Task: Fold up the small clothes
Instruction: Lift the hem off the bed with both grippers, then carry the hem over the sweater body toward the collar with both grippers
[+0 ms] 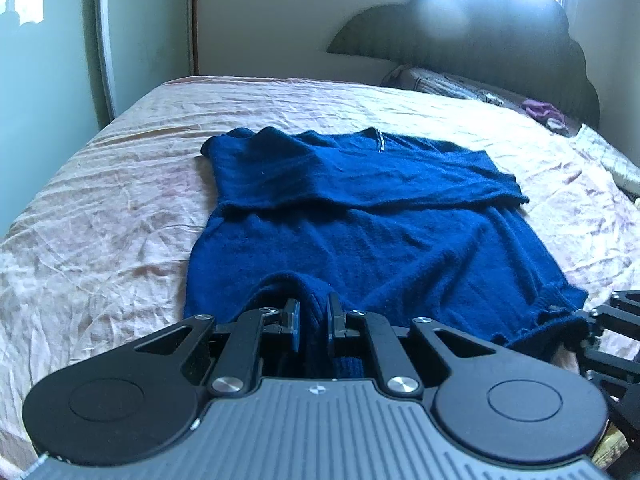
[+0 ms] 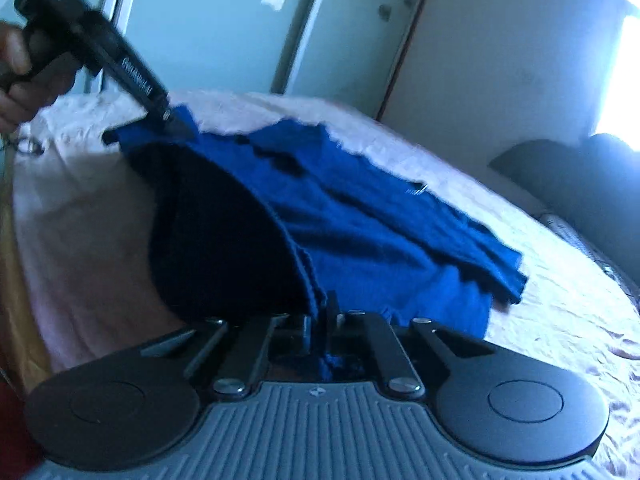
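Note:
A dark blue knit sweater (image 1: 360, 240) lies spread on the bed, its sleeves folded across the chest at the far end. My left gripper (image 1: 314, 312) is shut on a bunched fold of its near hem. At the right edge of the left wrist view, my right gripper (image 1: 588, 322) meets the hem's right corner. In the right wrist view the sweater (image 2: 360, 220) is lifted at its near edge, and my right gripper (image 2: 320, 312) is shut on that ribbed hem. My left gripper (image 2: 172, 120) pinches the far hem corner, held by a person's hand (image 2: 24, 76).
A wrinkled pink sheet (image 1: 100, 220) covers the bed. A dark headboard (image 1: 480, 40), a patterned pillow (image 1: 440, 84) and a small purple cloth (image 1: 540, 110) are at the far right. Pale wardrobe doors (image 2: 208, 20) stand beyond the bed's far side.

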A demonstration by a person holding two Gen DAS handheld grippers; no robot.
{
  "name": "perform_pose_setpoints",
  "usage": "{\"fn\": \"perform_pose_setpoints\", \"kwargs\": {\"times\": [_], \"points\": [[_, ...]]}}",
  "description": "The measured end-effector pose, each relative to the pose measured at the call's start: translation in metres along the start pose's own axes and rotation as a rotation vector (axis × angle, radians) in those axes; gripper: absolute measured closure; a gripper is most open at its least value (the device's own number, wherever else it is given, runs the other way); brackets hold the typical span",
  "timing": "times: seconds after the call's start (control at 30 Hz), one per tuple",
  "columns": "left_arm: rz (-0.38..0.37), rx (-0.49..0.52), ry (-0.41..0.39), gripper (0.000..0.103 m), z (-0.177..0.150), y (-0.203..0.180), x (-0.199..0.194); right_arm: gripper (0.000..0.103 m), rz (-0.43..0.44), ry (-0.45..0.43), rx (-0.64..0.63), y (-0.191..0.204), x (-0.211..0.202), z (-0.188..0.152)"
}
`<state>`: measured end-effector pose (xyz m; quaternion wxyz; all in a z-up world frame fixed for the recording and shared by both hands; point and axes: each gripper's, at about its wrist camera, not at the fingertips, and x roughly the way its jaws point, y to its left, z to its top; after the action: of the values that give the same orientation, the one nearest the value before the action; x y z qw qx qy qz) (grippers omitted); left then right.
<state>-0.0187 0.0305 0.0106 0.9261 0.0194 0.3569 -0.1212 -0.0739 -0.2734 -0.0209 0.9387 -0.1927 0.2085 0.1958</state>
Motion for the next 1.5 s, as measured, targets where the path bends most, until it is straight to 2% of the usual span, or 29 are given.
{"fn": "perform_pose_setpoints", "kwargs": {"times": [0.17, 0.27, 0.73, 1.5], "points": [[0.006, -0.007, -0.064, 0.091, 0.01, -0.005, -0.016, 0.097, -0.111, -0.124, 0.031, -0.008, -0.027, 0.01], [0.023, 0.011, -0.101, 0.091, 0.017, -0.01, -0.022, 0.097, -0.14, -0.159, 0.059, -0.015, -0.031, 0.015], [0.06, 0.008, -0.137, 0.091, 0.045, -0.014, -0.012, 0.097, -0.243, -0.209, 0.089, -0.028, -0.025, 0.032], [0.098, 0.007, -0.158, 0.091, 0.077, -0.008, 0.011, 0.097, -0.337, -0.235, 0.005, -0.039, 0.008, 0.05]]}}
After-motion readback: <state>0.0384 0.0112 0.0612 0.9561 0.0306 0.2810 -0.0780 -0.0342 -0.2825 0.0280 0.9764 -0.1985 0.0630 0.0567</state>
